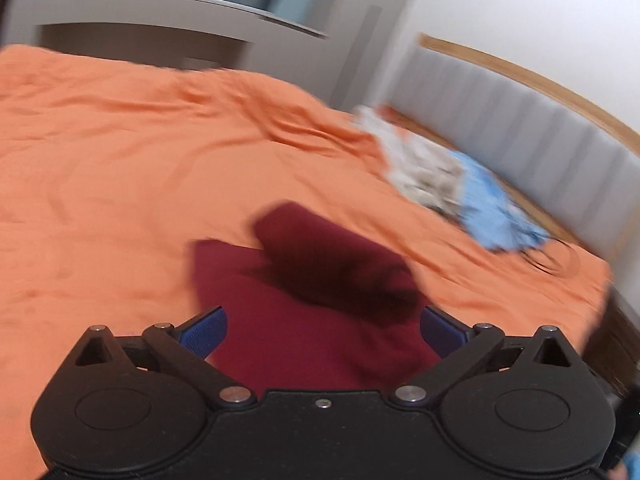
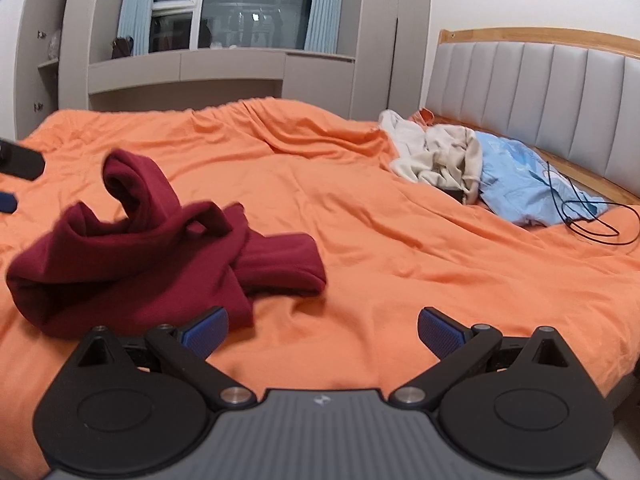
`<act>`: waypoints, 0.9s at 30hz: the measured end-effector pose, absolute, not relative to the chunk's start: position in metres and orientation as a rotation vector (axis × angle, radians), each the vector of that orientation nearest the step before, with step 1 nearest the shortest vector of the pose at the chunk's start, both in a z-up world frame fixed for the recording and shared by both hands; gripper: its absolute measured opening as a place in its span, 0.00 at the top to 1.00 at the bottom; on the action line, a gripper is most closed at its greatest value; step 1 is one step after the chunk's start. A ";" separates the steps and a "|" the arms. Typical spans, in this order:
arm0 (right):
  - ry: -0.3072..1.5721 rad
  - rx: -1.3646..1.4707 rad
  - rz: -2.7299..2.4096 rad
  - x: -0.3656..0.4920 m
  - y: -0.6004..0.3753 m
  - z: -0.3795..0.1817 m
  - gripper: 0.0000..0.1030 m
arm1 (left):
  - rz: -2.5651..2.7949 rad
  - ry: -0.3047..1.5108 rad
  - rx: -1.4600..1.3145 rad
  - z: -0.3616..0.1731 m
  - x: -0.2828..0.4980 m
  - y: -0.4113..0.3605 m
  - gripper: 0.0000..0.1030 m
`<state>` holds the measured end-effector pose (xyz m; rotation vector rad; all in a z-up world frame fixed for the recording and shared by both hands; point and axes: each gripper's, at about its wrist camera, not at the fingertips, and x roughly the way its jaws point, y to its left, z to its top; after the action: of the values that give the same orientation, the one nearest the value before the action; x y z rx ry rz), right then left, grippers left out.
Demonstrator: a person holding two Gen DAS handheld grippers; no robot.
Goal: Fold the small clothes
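A dark red garment (image 1: 304,312) lies crumpled on the orange bed sheet (image 1: 100,168); this view is blurred. My left gripper (image 1: 322,330) hangs just above the garment's near part, open wide, with the cloth showing between the blue pads (image 1: 204,330) and neither pad pressing on it. In the right wrist view the same red garment (image 2: 132,248) sits left of centre, a sleeve looped upward. My right gripper (image 2: 322,332) is open over bare orange sheet (image 2: 360,220), its left fingertip close to the garment's near edge. One blue pad (image 2: 6,202) of the left gripper pokes in at the left edge.
A cream garment (image 2: 436,156) and a light blue one (image 2: 516,184) lie heaped by the grey padded headboard (image 2: 540,92). A black cable (image 2: 592,224) loops beside them. Grey cabinets and a window stand beyond the bed's far side.
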<state>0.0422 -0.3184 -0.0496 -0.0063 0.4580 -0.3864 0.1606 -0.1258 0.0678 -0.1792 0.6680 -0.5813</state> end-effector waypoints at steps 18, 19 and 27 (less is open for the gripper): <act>0.308 0.141 -0.016 0.089 -0.287 0.001 0.00 | -0.236 0.862 -0.180 0.012 0.181 -0.081 0.01; 0.303 0.151 0.006 0.094 -0.286 0.004 0.00 | -0.235 0.861 -0.175 0.011 0.180 -0.081 0.01; 0.331 0.137 0.039 0.136 -0.273 0.011 0.17 | -0.228 0.859 -0.166 0.010 0.175 -0.083 0.01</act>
<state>0.1356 -0.2732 0.0114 0.1368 0.3306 0.0386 0.1753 -0.0834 0.0102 -0.1662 0.8586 -0.2279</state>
